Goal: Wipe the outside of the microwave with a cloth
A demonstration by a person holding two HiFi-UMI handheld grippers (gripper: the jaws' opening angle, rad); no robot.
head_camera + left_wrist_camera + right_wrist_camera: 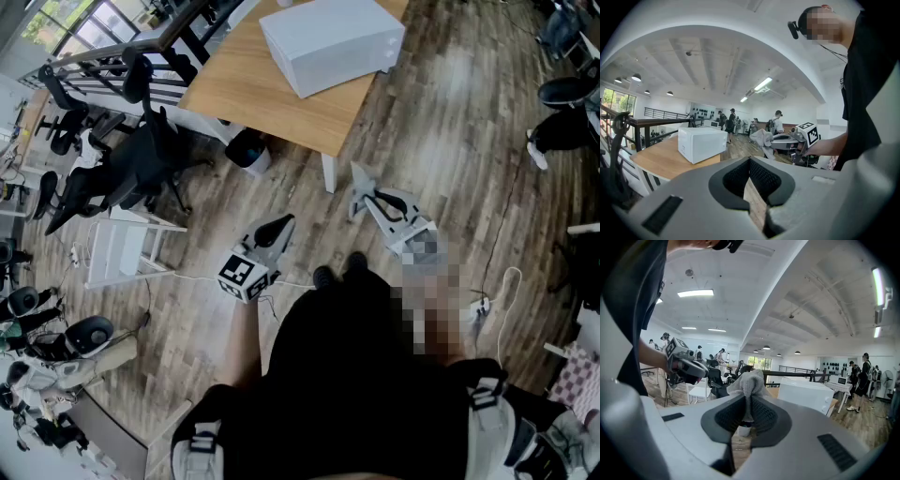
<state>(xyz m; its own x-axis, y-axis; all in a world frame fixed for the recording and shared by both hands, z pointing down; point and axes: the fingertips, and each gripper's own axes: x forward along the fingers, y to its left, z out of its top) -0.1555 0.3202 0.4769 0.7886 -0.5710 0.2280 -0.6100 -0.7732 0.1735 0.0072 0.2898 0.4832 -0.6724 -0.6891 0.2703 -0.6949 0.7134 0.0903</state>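
The right gripper (749,404) is pinching a soft, nubby grey cloth (749,383), which is bunching up above its ribbed black pads. The left gripper (750,163) is sitting closed and empty. The boxy white microwave (330,42) is standing on the pale wooden surface (251,91), well apart from both.
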